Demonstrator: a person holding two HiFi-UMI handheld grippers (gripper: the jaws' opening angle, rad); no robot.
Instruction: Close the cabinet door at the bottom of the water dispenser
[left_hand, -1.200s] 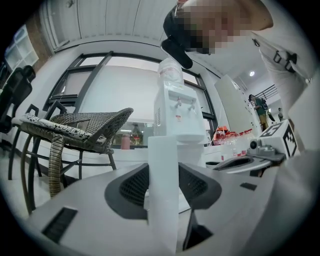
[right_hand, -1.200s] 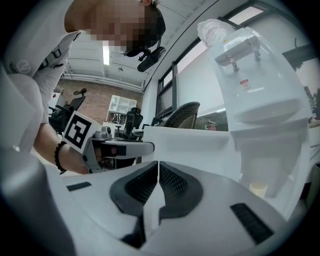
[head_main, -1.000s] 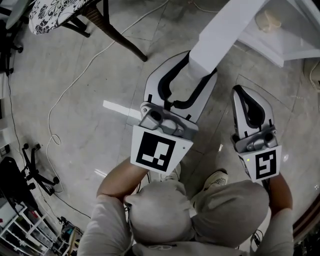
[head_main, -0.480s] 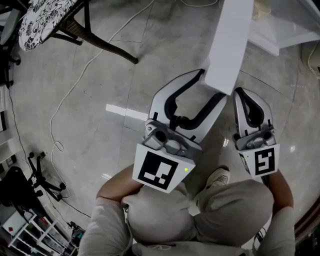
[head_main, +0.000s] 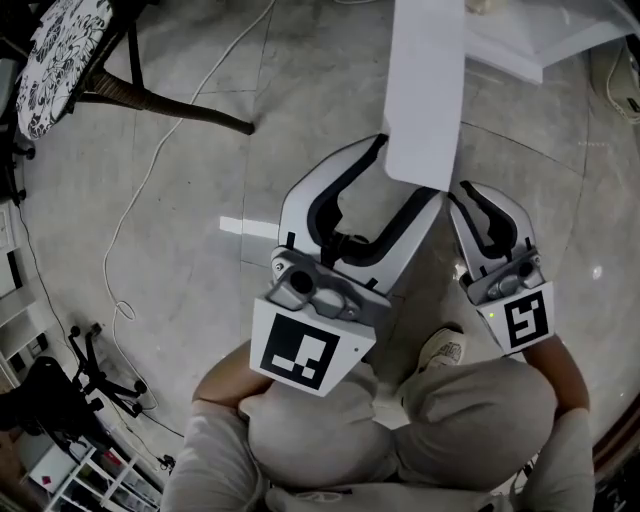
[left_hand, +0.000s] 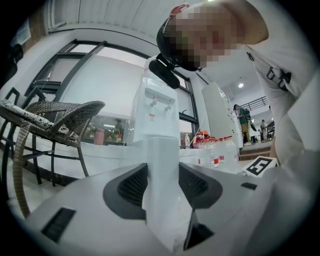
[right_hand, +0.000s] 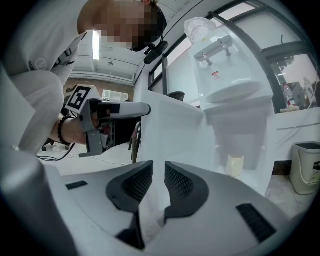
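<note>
The white cabinet door (head_main: 425, 90) stands swung out from the open bottom compartment (head_main: 560, 40) of the water dispenser (left_hand: 155, 110). Its free edge sits between the wide jaws of my left gripper (head_main: 405, 168). Those jaws have just been opening and do not press on the door (left_hand: 162, 155). My right gripper (head_main: 488, 195) is just right of the door, close to its inner face (right_hand: 175, 125). Its jaws have just been opening to a narrow gap with nothing between them. A pale cup (right_hand: 235, 164) stands inside the compartment.
A wicker chair (head_main: 130, 50) with a patterned cushion stands at the far left, and a white cable (head_main: 150, 170) trails over the tiled floor. Several bottles (left_hand: 215, 150) stand beside the dispenser. A bin (right_hand: 306, 167) sits to its right. My shoe (head_main: 445, 350) is below the grippers.
The door has swung round towards the cabinet, and the left gripper has followed its edge. The right gripper has come down beside the door and its jaws have parted slightly.
</note>
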